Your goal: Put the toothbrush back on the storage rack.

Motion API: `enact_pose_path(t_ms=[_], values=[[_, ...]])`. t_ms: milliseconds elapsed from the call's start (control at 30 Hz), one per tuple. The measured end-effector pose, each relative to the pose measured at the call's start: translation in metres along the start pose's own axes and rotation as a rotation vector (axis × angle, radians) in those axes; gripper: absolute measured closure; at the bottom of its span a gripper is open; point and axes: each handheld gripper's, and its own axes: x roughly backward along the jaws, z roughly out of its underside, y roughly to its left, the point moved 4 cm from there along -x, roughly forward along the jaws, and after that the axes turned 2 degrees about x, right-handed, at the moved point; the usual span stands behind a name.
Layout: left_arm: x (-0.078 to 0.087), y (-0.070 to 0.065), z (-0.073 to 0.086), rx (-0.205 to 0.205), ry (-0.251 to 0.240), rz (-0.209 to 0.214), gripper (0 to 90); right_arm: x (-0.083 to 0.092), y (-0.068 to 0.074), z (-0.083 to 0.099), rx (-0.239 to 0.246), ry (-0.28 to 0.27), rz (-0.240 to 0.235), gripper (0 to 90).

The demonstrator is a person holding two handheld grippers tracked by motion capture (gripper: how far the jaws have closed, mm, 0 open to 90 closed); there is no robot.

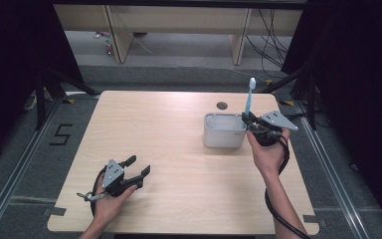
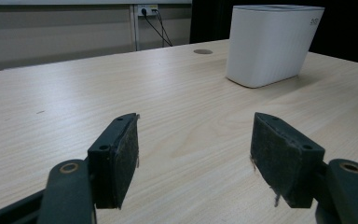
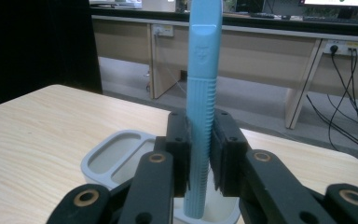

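toothbrush point(image 3: 202, 116): light blue, gripped on its ribbed handle by the right gripper, over the right end of the white holder on the far right part of the table.
left gripper point(image 1: 137, 170): near left of the table point(image 1: 169, 149), resting in the person's left hand point(image 1: 110, 199); jaws spread wide with nothing between them, only bare wood showing through the gap in the left gripper view. it looks parked out of the way, i'd guess, leaving the work to the other hand.
holder point(image 1: 224, 130): white ribbed tub, open top split into compartments, standing right of centre toward the far edge. a small round hole in the tabletop lies just beyond it.
right gripper point(image 1: 249, 121): just beside the holder's right end, jaws closed narrow on the toothbrush handle, pads pressing either side of the ribbing. the right hand point(image 1: 266, 152) comes up from the near side.
axis: long axis close to upright, leaning slightly; bristle head at the top, up and toward the far side, handle's blunt end down into the rightmost compartment.
why so held: gripped low on the handle and kept vertical, probably so it can slide straight through the opening.
depth: whether the end touches the bottom, i cannot tell.
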Motion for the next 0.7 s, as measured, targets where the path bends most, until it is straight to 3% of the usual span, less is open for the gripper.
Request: enact_pose_path(t_ms=[433,533,600,700], values=[[0.0,0.0,0.0,0.005,-0.002,-0.002,31.9,-0.008,-0.009,0.002,-0.025,0.008,0.03,79.0],[0.0,0.0,0.0,0.007,-0.003,-0.003,31.9,-0.01,-0.011,0.004,-0.009,-0.008,0.037,79.0],[0.0,0.001,0.0,0.006,-0.006,-0.002,31.9,-0.011,-0.009,0.006,-0.032,0.001,0.033,79.0],[0.0,0.0,0.0,0.005,-0.005,-0.002,31.8,-0.013,-0.01,0.008,-0.017,-0.008,0.037,79.0]])
